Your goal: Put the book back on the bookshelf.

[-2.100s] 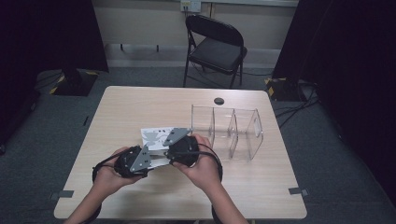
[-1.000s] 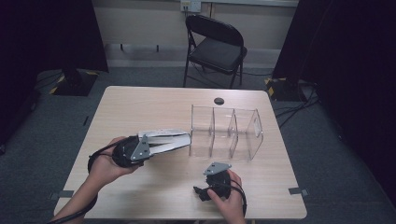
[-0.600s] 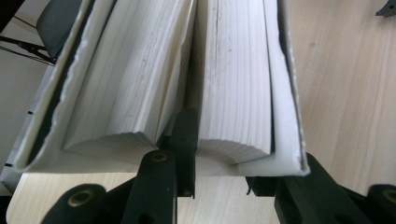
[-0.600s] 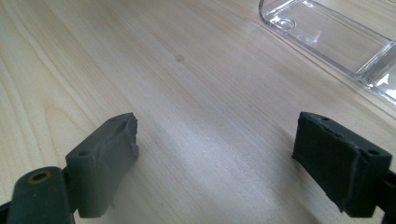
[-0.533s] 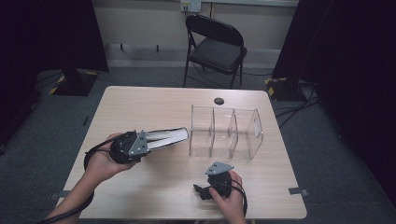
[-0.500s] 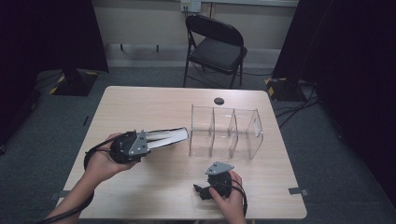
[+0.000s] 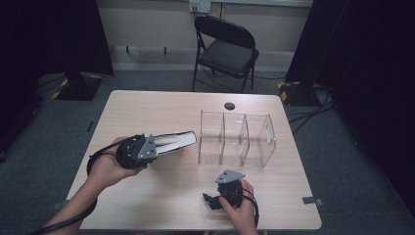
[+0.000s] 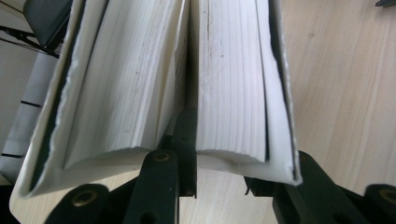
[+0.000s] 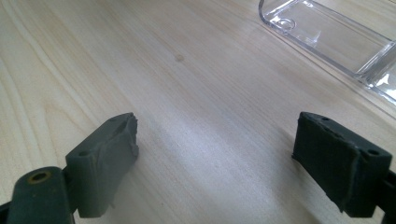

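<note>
A thick book (image 7: 172,140) with white pages and a dark cover hangs above the table's left half, its far end toward a clear three-bay organizer (image 7: 236,139). My left gripper (image 7: 155,145) is shut on it. In the left gripper view one jaw sits between the pages and the other outside the cover of the book (image 8: 229,84), with my left gripper (image 8: 233,158) clamping the right-hand block of pages. My right gripper (image 7: 214,199) rests near the table's front edge, open. In the right gripper view my right gripper (image 9: 224,163) has bare wood between its pads (image 9: 105,158).
The wooden table (image 7: 161,107) has a dark round grommet (image 7: 229,105) at its far edge. A black folding chair (image 7: 226,49) stands behind it. A corner of the clear organizer (image 9: 327,37) lies ahead of my right gripper. Cables trail from both grippers.
Two seconds ago both grippers met at the book mid-table. The right one has since drawn back to the front edge and stayed. The left has carried the book slightly left and raised its far end.
</note>
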`<control>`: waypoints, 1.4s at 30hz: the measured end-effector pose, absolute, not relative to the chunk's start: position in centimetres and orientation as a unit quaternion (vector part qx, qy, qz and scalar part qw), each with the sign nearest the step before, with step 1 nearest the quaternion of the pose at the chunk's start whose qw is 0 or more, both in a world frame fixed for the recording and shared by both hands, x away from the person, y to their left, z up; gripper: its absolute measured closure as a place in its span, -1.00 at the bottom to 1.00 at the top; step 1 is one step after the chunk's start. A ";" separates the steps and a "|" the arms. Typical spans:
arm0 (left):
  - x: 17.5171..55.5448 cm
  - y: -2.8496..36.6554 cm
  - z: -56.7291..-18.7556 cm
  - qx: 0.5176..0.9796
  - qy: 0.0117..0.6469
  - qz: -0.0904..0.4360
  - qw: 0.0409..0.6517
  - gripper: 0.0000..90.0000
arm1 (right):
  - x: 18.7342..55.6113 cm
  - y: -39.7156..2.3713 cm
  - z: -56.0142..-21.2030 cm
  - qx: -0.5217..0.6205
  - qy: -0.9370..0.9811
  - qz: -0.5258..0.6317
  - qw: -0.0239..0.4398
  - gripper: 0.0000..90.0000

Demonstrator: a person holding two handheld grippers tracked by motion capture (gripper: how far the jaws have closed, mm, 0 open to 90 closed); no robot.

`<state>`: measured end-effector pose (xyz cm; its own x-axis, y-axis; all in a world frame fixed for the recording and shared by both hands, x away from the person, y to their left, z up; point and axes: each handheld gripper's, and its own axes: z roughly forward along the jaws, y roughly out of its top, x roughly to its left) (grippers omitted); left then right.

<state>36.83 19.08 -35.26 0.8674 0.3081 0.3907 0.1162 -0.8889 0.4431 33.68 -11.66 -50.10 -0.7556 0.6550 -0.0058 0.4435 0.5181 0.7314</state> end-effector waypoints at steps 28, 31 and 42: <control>37.3 20.4 -33.3 0.958 0.129 0.185 0.180 0.59 | 33.7 -11.6 -50.1 0.323 0.859 0.371 0.140 -0.72; 37.2 20.6 -33.2 0.957 0.136 0.182 0.183 0.59 | 33.7 -11.6 -50.1 0.323 0.859 0.371 0.139 -0.72; 37.1 21.2 -32.6 0.962 0.132 0.165 0.175 0.59 | 33.7 -11.5 -50.1 0.322 0.859 0.372 0.140 -0.72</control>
